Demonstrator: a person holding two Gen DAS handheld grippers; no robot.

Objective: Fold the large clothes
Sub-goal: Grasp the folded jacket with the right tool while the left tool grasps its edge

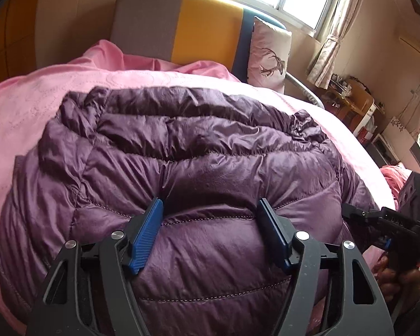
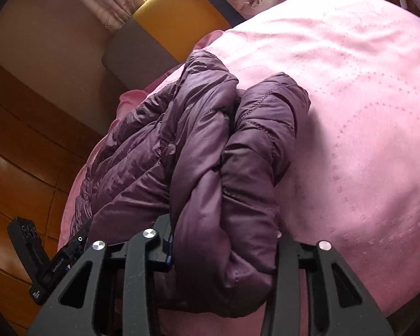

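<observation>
Purple down jacket [image 1: 182,173] lies partly folded on the pink bedspread [image 1: 22,106], below the headboard [image 1: 182,28]. Left gripper [image 1: 211,212]: jaws spread wide, blue pads [image 1: 147,236] pressing onto the jacket's quilted surface, nothing pinched between them. Right gripper [image 2: 224,240]: a thick bundled fold of the jacket [image 2: 232,168] fills the gap between its fingers; fingertips are hidden by fabric, so whether they clamp it cannot be told

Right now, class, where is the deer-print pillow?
In the left wrist view the deer-print pillow stands upright at the head of the bed, against the right end of the headboard, behind the purple jacket.
</observation>
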